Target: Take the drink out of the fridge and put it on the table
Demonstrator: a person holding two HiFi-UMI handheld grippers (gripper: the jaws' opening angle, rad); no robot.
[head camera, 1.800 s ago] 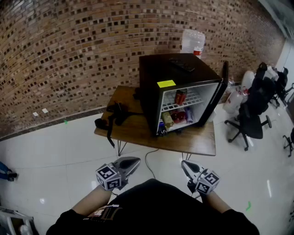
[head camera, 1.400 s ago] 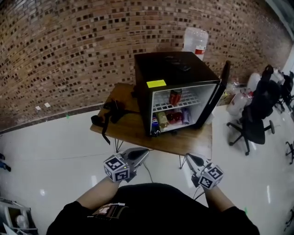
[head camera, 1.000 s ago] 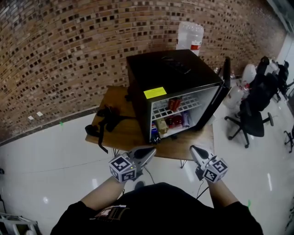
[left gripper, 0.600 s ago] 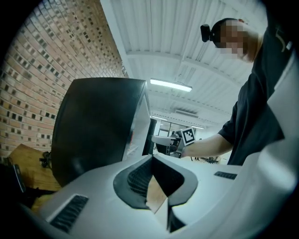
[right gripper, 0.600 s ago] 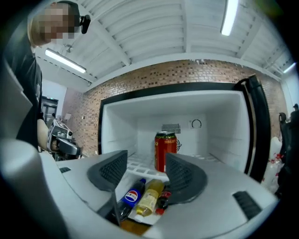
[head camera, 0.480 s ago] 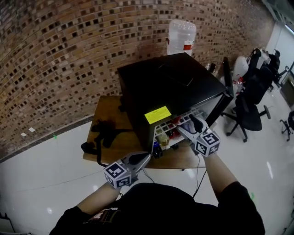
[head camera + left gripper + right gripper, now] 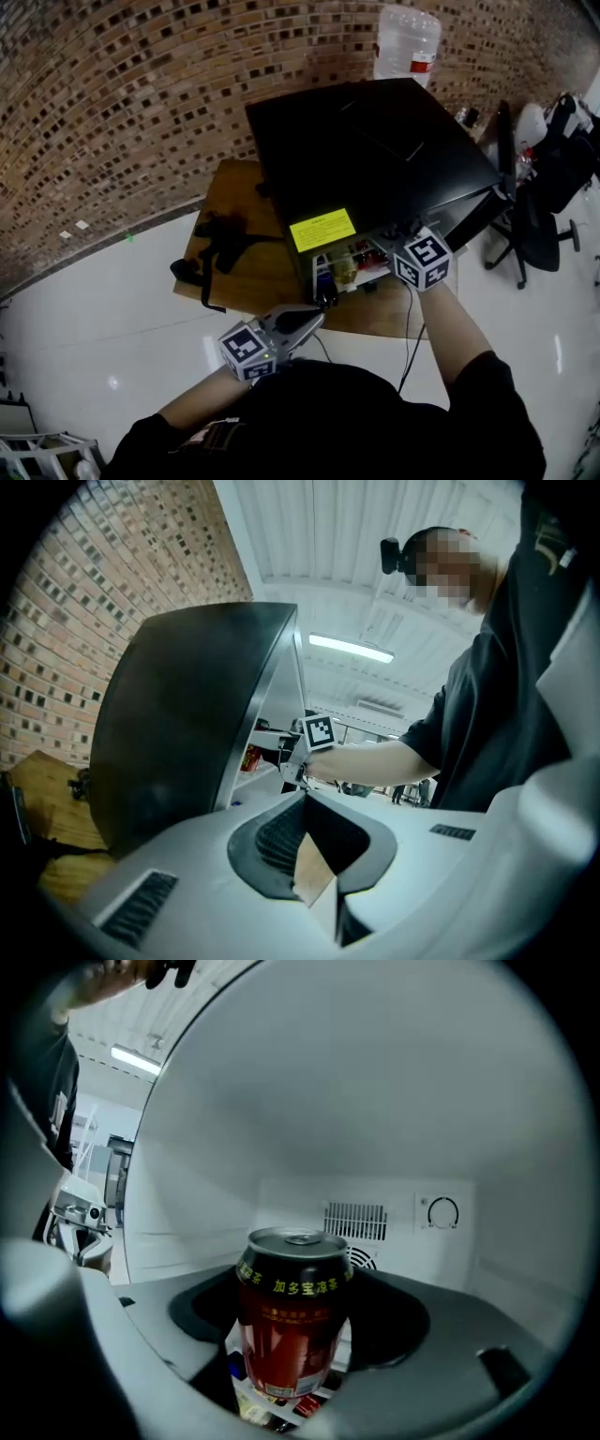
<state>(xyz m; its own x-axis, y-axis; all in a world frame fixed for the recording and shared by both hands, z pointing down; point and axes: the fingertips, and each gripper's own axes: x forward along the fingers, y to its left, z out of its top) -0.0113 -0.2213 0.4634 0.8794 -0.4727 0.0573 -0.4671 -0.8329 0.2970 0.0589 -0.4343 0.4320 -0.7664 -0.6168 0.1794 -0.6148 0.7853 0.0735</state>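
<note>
Brick wall (image 7: 141,94) behind; wooden desk (image 7: 253,272) carries a black fridge (image 7: 375,150). Right gripper (image 7: 298,1283) is inside the fridge, jaws spread wide. Red can (image 7: 292,1344) stands upright between them, pads apparently not pressing yet. Step in hand: the grasp. Best to centre the can, close at mid-height, lift slightly, then draw straight back. Left gripper (image 7: 304,803) closed, empty, near the desk's front edge.

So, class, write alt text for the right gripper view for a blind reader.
A red drink can stands upright between the open jaws of the right gripper, inside a white fridge, with a vent grille and dial behind.
</note>
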